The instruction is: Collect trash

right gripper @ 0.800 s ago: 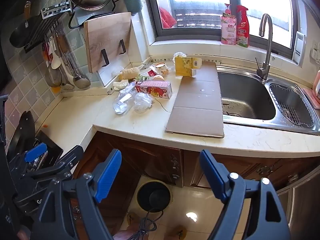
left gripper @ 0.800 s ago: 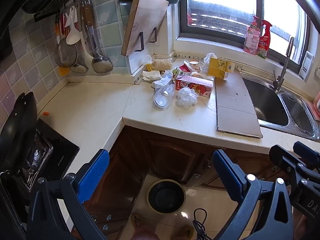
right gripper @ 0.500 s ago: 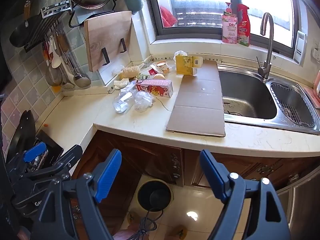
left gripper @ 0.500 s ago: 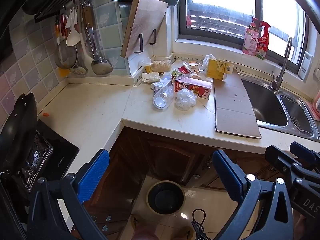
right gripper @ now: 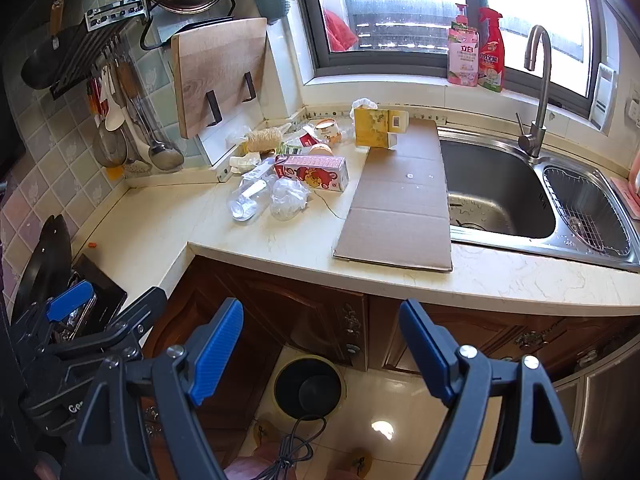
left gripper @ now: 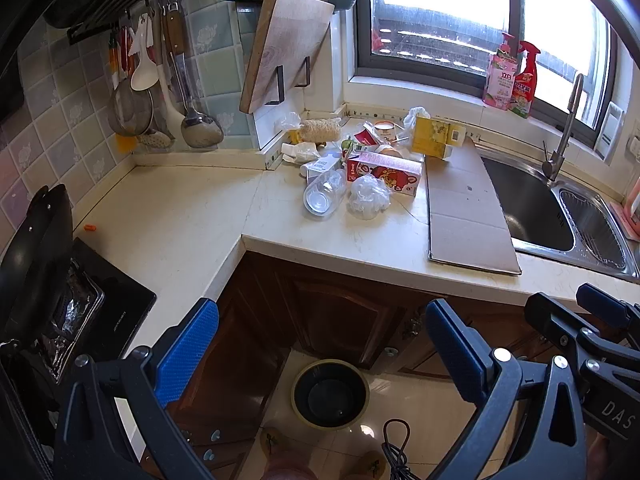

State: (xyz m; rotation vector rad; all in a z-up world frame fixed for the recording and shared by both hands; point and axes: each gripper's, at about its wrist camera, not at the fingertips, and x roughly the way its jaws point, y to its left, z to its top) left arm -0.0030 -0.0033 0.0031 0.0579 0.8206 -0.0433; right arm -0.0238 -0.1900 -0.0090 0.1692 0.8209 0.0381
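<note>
Little has shifted since the earlier frames; both views have merely drifted. "DAS" is read on the right gripper [left gripper: 600,320]. Both the left gripper [left gripper: 320,344] and right are held tilted downward, jaws wide, empty. Trash pile [left gripper: 360,172] is left on the counter [left gripper: 180,220]; the bin [right gripper: 308,386] stands below.

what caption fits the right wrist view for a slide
Open right gripper above round black bin, facing flat brown cardboard sheet and piled trash on cream countertop.

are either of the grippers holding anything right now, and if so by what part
Nothing is held. The left gripper and the right gripper both stand open and empty.
</note>
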